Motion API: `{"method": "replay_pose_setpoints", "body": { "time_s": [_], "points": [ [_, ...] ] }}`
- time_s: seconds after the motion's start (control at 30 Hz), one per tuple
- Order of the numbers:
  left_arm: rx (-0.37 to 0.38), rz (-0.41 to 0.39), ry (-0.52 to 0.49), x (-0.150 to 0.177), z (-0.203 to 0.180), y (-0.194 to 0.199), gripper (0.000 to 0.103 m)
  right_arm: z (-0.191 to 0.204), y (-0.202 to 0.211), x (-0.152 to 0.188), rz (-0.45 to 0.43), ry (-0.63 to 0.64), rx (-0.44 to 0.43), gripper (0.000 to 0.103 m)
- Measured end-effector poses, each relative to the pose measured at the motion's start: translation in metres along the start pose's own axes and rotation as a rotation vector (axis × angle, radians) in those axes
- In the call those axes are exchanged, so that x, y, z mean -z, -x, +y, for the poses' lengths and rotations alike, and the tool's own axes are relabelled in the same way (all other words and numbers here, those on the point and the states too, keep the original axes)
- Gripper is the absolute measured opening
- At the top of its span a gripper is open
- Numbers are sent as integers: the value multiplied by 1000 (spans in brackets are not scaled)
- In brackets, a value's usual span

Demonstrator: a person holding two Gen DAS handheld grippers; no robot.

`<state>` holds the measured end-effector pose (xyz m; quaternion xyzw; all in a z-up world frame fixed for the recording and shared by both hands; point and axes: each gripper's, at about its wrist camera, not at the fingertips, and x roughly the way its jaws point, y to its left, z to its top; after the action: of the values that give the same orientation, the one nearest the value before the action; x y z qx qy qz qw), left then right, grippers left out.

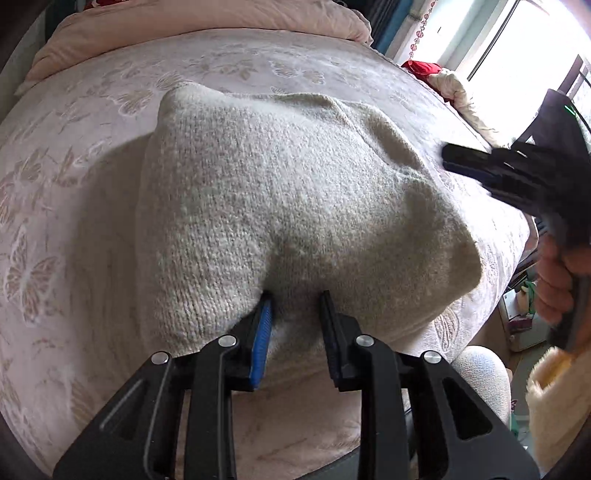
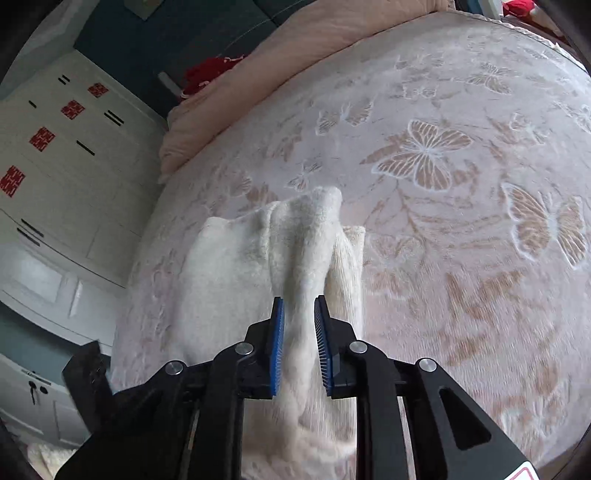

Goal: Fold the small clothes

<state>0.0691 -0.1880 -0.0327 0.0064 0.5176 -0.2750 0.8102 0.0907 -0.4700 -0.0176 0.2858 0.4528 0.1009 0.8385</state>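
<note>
A cream knitted garment (image 1: 280, 206) lies in a mound on the bed. My left gripper (image 1: 295, 299) has its jaws a little apart with the near edge of the garment bunched between them. In the right wrist view the same garment (image 2: 236, 266) hangs in folds from my right gripper (image 2: 299, 306), whose blue pads press a thick fold of the knit. The right gripper also shows at the right of the left wrist view (image 1: 458, 162), raised above the garment's far right corner, with the person's hand (image 1: 554, 280) below it.
The bed has a pink cover with butterfly patterns (image 2: 443, 166). A pink quilt (image 1: 192, 22) lies along the headboard side. White cupboards (image 2: 55, 166) stand beside the bed. A window (image 1: 517, 44) and red cloth (image 1: 421, 68) are at the far right.
</note>
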Motion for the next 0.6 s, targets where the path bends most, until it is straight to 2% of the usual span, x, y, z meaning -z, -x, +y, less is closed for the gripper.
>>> {"method": "replay_pose_setpoints", "body": {
  "time_s": [0.03,0.13,0.2,0.23,0.27,0.33,0.4,0.5,0.6],
  "points": [
    [2,-4,-1,1,0,0,25,0,8,12,8,-17,-17,28],
    [-9,-7,-13,3,-3,2,25,6,6,47,74,-4,-14,27],
    [-15,-13,-7,5,-4,2,26,7,-16,67,129,53,82,16],
    [-14,-13,-5,6,-5,2,26,1,-31,77,153,88,177,14],
    [-11,-10,-5,7,-5,3,26,-4,-36,84,136,101,196,15],
    [-21,-17,-24,9,-8,3,26,-8,-27,84,100,29,149,15],
    [-27,-20,-45,10,-10,5,26,6,-13,78,65,50,181,18],
    [-21,-26,-4,8,-12,19,26,39,13,70,-22,107,186,18],
    [24,-121,10,-2,-25,49,32,67,19,60,-65,157,140,12]
  ]
}}
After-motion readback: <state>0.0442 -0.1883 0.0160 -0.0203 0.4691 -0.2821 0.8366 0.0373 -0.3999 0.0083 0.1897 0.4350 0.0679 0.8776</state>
